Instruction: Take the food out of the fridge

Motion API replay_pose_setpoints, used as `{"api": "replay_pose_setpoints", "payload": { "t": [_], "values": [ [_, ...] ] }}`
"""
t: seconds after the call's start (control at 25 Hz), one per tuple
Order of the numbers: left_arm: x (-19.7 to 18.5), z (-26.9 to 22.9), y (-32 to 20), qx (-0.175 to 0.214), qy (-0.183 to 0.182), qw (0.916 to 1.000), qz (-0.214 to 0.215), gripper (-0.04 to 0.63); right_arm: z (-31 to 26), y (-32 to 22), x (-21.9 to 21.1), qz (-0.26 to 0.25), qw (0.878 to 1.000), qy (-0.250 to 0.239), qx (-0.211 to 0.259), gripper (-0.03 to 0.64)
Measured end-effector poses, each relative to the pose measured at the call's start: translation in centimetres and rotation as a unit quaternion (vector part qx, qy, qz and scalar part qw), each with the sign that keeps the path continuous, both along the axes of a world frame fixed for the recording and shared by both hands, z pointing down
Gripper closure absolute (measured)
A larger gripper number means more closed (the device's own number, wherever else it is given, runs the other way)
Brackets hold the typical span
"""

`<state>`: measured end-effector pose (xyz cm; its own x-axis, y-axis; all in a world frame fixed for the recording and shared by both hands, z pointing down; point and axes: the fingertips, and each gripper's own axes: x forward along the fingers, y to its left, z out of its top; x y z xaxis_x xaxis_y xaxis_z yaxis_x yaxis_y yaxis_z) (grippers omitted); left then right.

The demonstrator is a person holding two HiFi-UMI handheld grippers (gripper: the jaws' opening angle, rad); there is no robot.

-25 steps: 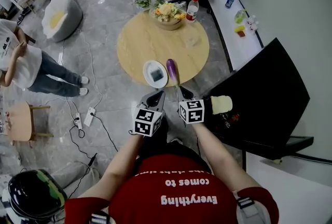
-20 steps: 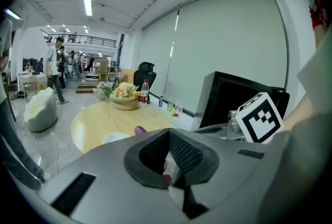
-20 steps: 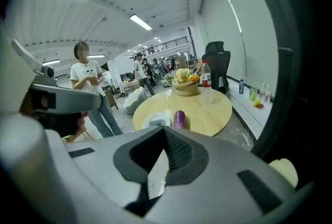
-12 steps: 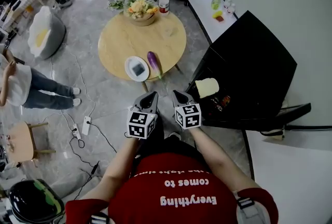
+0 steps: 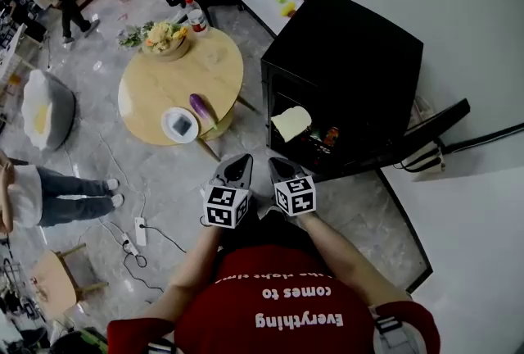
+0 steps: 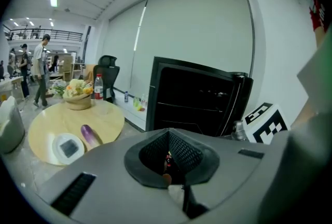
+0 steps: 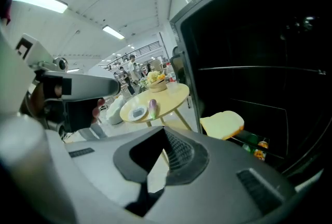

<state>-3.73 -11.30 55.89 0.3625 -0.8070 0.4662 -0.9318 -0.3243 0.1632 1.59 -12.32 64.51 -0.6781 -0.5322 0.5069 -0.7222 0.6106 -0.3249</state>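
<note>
Bread [image 5: 291, 123] lies low at the front inside the open fridge [image 5: 352, 49] — food not yet removed — while left gripper [image 5: 236, 168] and right gripper [image 5: 282, 170] hang side by side before the opening, each with fingers pressed together, holding nothing — short of the bread.

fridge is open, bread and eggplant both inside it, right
Not quite: only the bread is inside the open fridge. The eggplant lies on the round table, beside the plate, as the head view shows.
</note>
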Motion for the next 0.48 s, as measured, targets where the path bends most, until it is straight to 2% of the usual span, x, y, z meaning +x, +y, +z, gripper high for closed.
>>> {"api": "replay_pose_setpoints", "payload": {
  "t": [0.24,0.48],
  "values": [
    [4.9,1.0,-0.4,-0.015,0.001,0.9969,0.077,0.592,0.3,0.7,3.8,0.061,0.998,-0.005,-0.012,0.606],
    [7.8,1.8,-0.3,-0.031,0.005,0.9908,0.132,0.591,0.7,2.3,5.8,0.105,0.993,-0.028,-0.039,0.606]
  ]
}}
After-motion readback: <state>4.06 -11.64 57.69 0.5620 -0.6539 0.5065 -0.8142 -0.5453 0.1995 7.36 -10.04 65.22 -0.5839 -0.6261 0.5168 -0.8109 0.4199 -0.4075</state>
